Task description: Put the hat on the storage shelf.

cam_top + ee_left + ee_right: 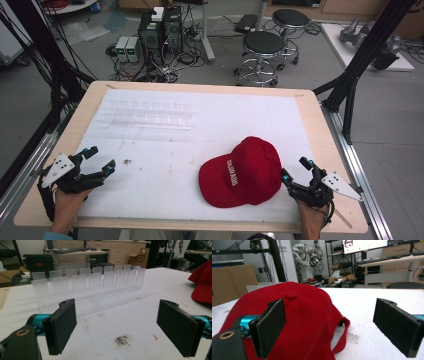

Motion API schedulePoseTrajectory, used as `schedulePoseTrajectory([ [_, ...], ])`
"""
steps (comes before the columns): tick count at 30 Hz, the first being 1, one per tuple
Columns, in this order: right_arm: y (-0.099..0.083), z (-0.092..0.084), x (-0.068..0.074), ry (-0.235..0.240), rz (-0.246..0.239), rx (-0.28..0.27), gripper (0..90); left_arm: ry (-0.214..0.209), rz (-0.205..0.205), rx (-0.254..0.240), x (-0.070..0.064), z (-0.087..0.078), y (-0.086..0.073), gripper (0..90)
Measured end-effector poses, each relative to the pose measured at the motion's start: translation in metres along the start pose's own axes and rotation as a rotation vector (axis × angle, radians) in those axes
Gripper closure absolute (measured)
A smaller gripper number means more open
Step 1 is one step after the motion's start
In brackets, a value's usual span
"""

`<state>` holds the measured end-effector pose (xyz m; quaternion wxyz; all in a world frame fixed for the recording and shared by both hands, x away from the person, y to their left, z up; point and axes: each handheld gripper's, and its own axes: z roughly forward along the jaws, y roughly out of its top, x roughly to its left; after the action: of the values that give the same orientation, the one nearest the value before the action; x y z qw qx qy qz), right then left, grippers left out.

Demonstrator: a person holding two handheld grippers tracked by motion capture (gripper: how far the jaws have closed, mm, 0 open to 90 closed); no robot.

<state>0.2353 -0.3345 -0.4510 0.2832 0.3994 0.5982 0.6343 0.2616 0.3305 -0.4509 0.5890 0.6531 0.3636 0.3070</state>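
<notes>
I'm looking over a red fabric cap (pixel 245 172) lying on the white padded sheet (pixel 165 145), just beside my right gripper (pixel 295 172), jaws spread and empty. My left gripper (pixel 100 161) is also gaping, facing a clear slotted plastic rack (pixel 87 287). Stools (pixel 263 50) are standing beyond the wooden table (pixel 320 130).

Red cap (pixel 203 283) cut off at left gripper view's right edge.
</notes>
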Motion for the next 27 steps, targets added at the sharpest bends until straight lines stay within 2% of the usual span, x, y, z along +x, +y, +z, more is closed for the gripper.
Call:
schedulePoseTrajectory([
  [2, 0.005, 0.0, 0.001, 0.023, -0.022, 0.011, 9.9, 0.002, -0.004, 0.001, 0.0, 0.0, 0.0, 16.6],
  [3, 0.005, 0.0, 0.001, 0.023, -0.022, 0.011, 9.9, 0.002, -0.005, 0.0, 0.0, 0.0, 0.0, 16.6],
  [4, 0.01, 0.0, 0.002, 0.054, -0.018, 0.024, 9.9, 0.003, -0.007, -0.001, 0.001, 0.0, 0.0, 16.6],
  [6, 0.012, 0.0, 0.004, 0.062, -0.02, 0.032, 9.9, 0.003, -0.007, -0.001, 0.001, 0.0, 0.0, 16.6],
  [9, 0.018, 0.002, 0.008, 0.098, -0.017, 0.063, 9.9, 0.002, -0.006, -0.001, 0.001, 0.0, 0.0, 16.6],
  [12, 0.021, 0.007, 0.011, 0.118, -0.032, 0.093, 9.9, 0.001, -0.002, 0.001, 0.0, 0.0, 0.0, 16.6],
  [17, 0.023, 0.018, 0.009, 0.142, -0.057, 0.189, 10.0, 0.001, -0.004, 0.0, 0.0, 0.0, 0.0, 16.6],
  [21, 0.025, 0.021, 0.007, 0.182, -0.048, 0.227, 10.0, 0.002, -0.004, 0.0, 0.0, 0.0, 0.0, 16.6],
  [27, 0.023, 0.03, 0.004, 0.213, -0.049, 0.309, 10.0, 0.001, -0.001, 0.0, 0.0, 0.0, 0.0, 16.6],
])
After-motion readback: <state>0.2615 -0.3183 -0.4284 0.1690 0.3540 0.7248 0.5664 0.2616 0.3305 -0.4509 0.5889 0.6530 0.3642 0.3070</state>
